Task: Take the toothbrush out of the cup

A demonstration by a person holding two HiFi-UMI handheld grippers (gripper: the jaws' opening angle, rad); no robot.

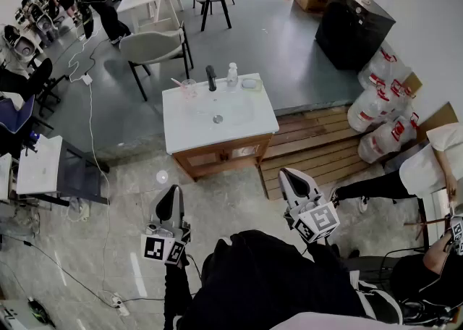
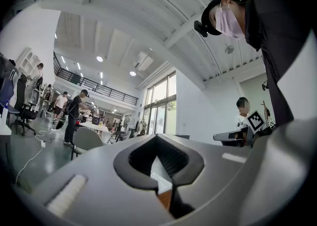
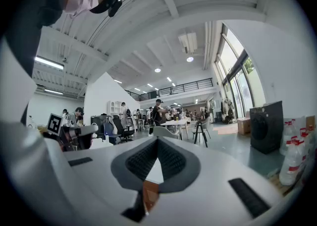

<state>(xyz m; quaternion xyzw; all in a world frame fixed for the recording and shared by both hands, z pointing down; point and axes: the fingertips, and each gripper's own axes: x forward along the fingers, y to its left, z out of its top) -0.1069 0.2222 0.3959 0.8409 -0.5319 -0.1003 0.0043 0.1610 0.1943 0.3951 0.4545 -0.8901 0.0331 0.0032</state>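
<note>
A clear cup [image 1: 189, 89] stands at the back left of the white washbasin top [image 1: 249, 120], with a toothbrush [image 1: 179, 83] leaning out of it to the left. Both grippers are held low, well short of the cabinet and over the tiled floor. My left gripper [image 1: 168, 193] is shut with nothing in it, and in its own view the left gripper [image 2: 157, 138] has its jaws meeting at the tips. My right gripper [image 1: 289, 175] is also shut and empty, and the right gripper [image 3: 157, 141] points level into the hall. The cup appears in neither gripper view.
On the basin top stand a black tap [image 1: 210, 77], a small bottle [image 1: 232, 74] and a soap dish [image 1: 251, 84]. A wooden pallet platform [image 1: 311, 151] lies to the right, with water jugs [image 1: 380, 97] beyond. Chairs [image 1: 152, 46], cables and people fill the back left.
</note>
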